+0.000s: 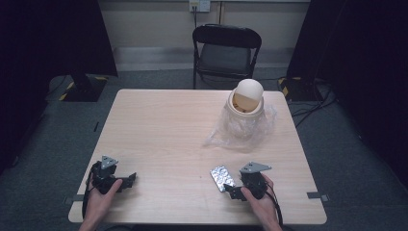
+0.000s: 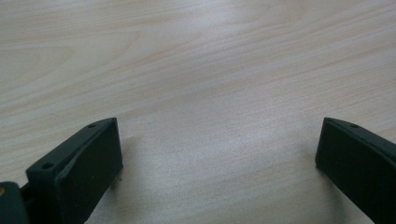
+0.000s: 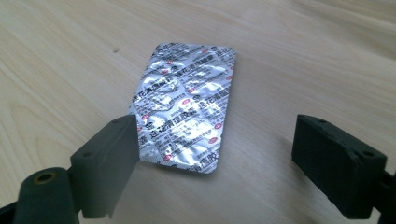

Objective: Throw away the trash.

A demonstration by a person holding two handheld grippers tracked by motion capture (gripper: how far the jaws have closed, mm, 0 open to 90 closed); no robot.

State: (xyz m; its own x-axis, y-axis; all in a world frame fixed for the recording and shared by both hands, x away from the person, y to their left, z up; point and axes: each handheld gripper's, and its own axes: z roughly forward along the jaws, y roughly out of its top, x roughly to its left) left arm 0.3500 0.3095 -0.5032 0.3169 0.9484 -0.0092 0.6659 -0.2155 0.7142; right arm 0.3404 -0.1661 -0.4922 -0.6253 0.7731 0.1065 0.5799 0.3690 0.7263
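the right gripper [image 1: 230, 190] sits low over the near right part of the wooden table [image 1: 159, 130], held in the person's right hand [image 1: 260, 199], and its jaws stand wide apart with nothing gripped. in the right gripper view the gripper [image 3: 215, 154] points at a silver blister pack [image 3: 187, 107] that lies flat on the wood, foil side up with small red and dark print across it; the pack's near end reaches into the gap between the jaws, its near left corner tucked right by the left jaw, though whether that jaw touches it i cannot tell, while the right jaw stands clear of it with bare table between. from the high view the blister pack [image 1: 222, 178] lies just left of the right gripper's body, angled a little to the table's near edge. the left gripper [image 1: 131, 179] rests at the near left of the table in the person's left hand [image 1: 103, 190], well apart from the pack — its jaws also wide open and empty, and in the left gripper view the gripper [image 2: 217, 149] looks over bare wood grain. farther back on the right side of the table stands a small cream bin [image 1: 246, 103] with a domed swing lid, wrapped in a loose clear plastic bag [image 1: 226, 134] that spreads onto the tabletop. beyond the table a black folding chair [image 1: 226, 50] stands on the grey floor.
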